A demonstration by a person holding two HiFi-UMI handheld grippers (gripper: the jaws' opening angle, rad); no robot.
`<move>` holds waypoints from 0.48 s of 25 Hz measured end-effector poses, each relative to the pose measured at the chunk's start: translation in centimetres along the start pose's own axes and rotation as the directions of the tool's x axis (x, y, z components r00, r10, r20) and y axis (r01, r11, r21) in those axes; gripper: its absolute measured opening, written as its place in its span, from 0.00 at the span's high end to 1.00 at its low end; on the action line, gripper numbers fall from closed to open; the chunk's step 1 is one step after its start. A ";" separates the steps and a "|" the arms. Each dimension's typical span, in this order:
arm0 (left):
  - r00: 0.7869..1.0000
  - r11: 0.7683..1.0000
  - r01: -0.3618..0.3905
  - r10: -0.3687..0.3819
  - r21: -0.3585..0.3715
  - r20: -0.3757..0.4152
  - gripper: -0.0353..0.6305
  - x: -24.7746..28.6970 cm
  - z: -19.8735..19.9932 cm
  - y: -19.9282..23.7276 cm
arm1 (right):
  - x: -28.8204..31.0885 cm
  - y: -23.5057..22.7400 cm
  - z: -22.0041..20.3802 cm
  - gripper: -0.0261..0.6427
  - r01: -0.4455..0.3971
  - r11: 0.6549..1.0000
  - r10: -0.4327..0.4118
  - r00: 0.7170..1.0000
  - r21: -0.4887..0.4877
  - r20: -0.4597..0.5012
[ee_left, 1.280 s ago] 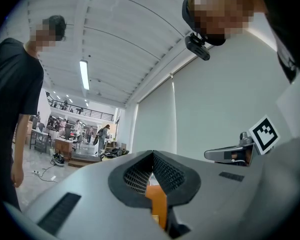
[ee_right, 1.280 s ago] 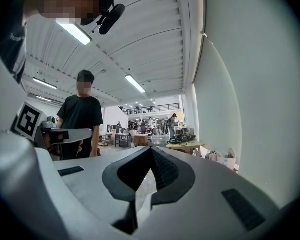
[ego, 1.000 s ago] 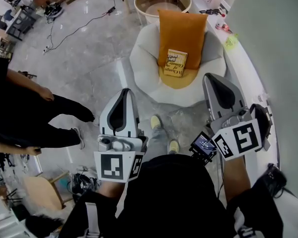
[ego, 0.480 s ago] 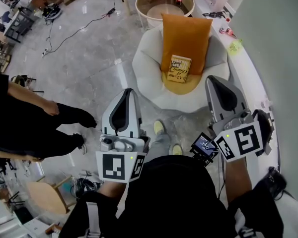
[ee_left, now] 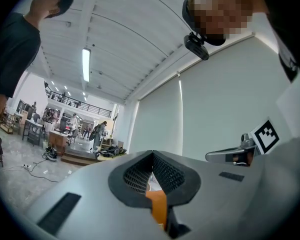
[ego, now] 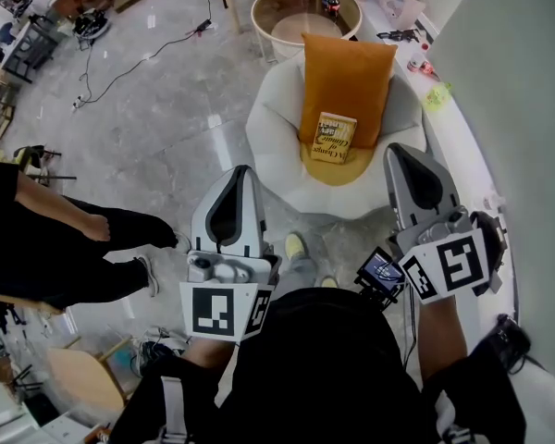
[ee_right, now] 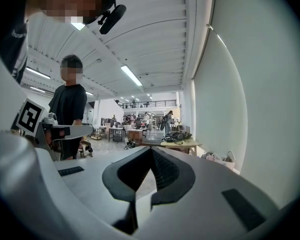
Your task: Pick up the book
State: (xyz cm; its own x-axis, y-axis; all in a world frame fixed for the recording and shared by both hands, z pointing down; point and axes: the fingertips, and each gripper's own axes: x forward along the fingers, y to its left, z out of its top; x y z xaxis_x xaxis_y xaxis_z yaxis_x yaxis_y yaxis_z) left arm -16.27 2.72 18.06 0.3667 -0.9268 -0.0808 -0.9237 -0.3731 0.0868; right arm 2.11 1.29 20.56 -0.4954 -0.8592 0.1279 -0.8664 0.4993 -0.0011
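Note:
The book (ego: pixel 334 138), yellow-covered with dark lettering, lies leaning on an orange cushion (ego: pixel 345 77) in a white armchair (ego: pixel 276 128) ahead of me in the head view. My left gripper (ego: pixel 238 174) is held level short of the chair's front left, its grey jaws closed with nothing held. My right gripper (ego: pixel 400 153) hovers by the chair's right side, also shut and empty. In the left gripper view the gripper (ee_left: pixel 151 154) has its tips together, and a strip of the orange cushion (ee_left: pixel 157 204) shows through the hollow behind them. In the right gripper view the gripper (ee_right: pixel 151 149) is shut too.
A round wooden table (ego: pixel 305 12) with bottles stands behind the armchair. A white curved ledge (ego: pixel 462 146) with small items runs along the right wall. A person in black (ego: pixel 55 239) stands at the left. Cables (ego: pixel 139 58) lie on the marble floor, and a wooden stool (ego: pixel 79 373) is at lower left.
Both grippers and I have moved toward the armchair; the chair and book now sit lower and closer in the head view. Both stay shut.

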 end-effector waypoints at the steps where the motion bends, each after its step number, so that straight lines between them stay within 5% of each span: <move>1: 1.000 1.000 0.001 -0.001 -0.002 0.002 0.93 0.2 0.1 0.3 | 0.3 0.0 0.1 0.95 0.002 1.000 -0.002 1.000 -0.003 0.000; 12: 1.000 1.000 0.011 -0.011 -0.010 0.015 0.93 2.1 0.4 3.1 | 3.1 0.2 0.9 0.95 0.020 0.999 -0.020 1.000 -0.026 -0.002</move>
State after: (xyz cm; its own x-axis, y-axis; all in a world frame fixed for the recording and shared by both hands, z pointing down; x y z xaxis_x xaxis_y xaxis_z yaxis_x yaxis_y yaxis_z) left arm -18.38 -0.33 17.76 0.3753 -0.9219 -0.0964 -0.9184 -0.3839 0.0956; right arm 0.33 -1.39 20.04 -0.4778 -0.8688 0.1296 -0.8742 0.4849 0.0275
